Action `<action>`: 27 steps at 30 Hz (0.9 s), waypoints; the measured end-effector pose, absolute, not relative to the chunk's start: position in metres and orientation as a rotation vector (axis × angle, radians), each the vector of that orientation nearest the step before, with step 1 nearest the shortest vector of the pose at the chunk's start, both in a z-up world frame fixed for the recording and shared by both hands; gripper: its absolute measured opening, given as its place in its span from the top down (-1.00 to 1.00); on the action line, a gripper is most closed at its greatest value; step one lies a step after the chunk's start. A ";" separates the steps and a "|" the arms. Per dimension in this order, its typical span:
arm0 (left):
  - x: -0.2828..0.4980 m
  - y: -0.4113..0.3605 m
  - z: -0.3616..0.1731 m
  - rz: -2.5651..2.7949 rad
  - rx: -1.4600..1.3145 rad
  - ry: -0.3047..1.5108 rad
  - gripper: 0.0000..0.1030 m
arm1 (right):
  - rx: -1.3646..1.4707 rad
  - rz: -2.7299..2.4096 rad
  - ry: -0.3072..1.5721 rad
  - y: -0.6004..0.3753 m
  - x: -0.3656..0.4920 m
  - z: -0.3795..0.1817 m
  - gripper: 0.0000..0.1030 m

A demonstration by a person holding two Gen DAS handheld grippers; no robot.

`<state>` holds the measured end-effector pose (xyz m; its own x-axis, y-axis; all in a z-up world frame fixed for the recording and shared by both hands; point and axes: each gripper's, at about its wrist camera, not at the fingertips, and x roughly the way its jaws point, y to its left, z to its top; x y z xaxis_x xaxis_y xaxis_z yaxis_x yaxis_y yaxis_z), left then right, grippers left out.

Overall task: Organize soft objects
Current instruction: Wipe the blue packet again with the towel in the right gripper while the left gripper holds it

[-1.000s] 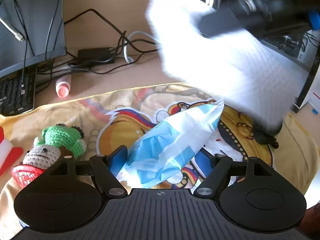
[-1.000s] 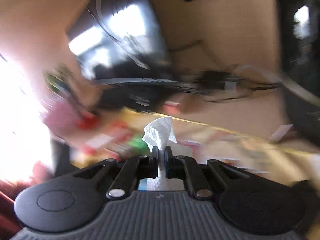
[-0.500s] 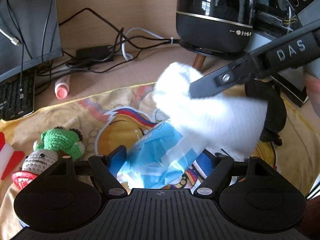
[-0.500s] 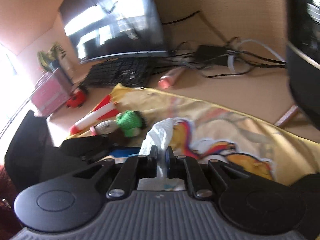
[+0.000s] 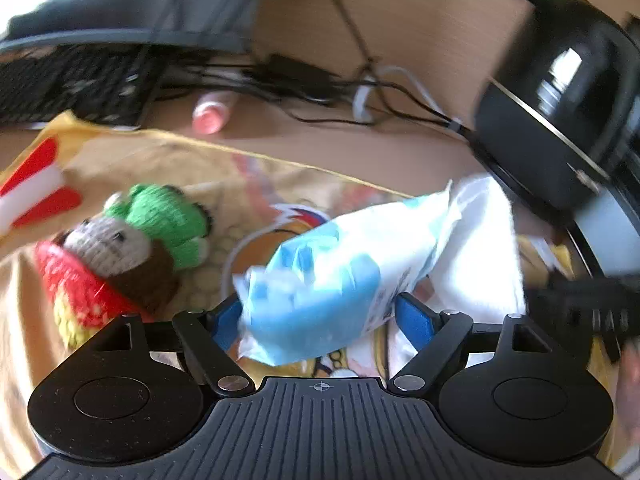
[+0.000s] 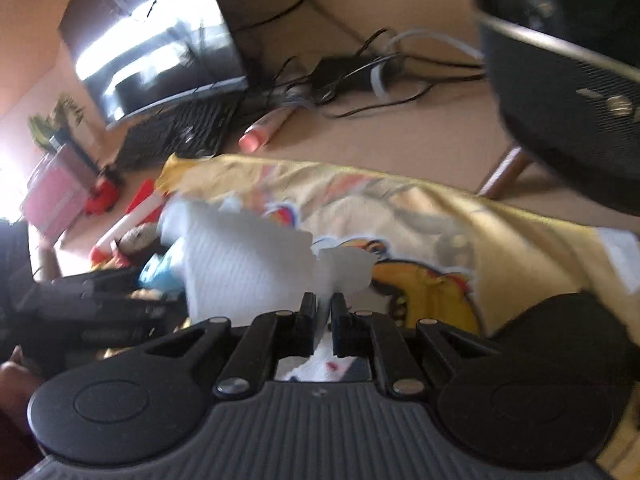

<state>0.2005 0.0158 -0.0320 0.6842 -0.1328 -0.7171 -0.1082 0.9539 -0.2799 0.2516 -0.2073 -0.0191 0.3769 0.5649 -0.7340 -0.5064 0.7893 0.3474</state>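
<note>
A blue and white tissue pack (image 5: 332,276) lies tilted on the yellow cartoon cloth (image 5: 280,184), between the blue pads of my left gripper (image 5: 320,316). Its jaws are opening, and both pads still touch the pack's sides. My right gripper (image 6: 324,308) is shut on a white tissue (image 6: 248,264), which spreads out low over the cloth. In the left wrist view that tissue (image 5: 476,248) sits just right of the pack. A green crocheted toy (image 5: 160,220) and a grey and brown one in a red cup (image 5: 108,248) lie to the left.
A red and white soft piece (image 5: 32,196) lies at the cloth's left edge. Behind the cloth are a keyboard (image 5: 72,88), a monitor (image 6: 160,40), tangled cables (image 5: 320,80) and a pink-capped tube (image 5: 212,112). A black round appliance (image 5: 560,100) stands close on the right.
The right gripper has come down with the tissue, from high over the desk to the cloth beside the pack. The left gripper has rolled, so its view now tilts.
</note>
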 end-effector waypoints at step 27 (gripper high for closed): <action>0.272 0.067 -0.032 0.030 -0.683 0.968 -0.26 | 0.056 0.666 0.913 -0.220 0.273 -0.015 0.73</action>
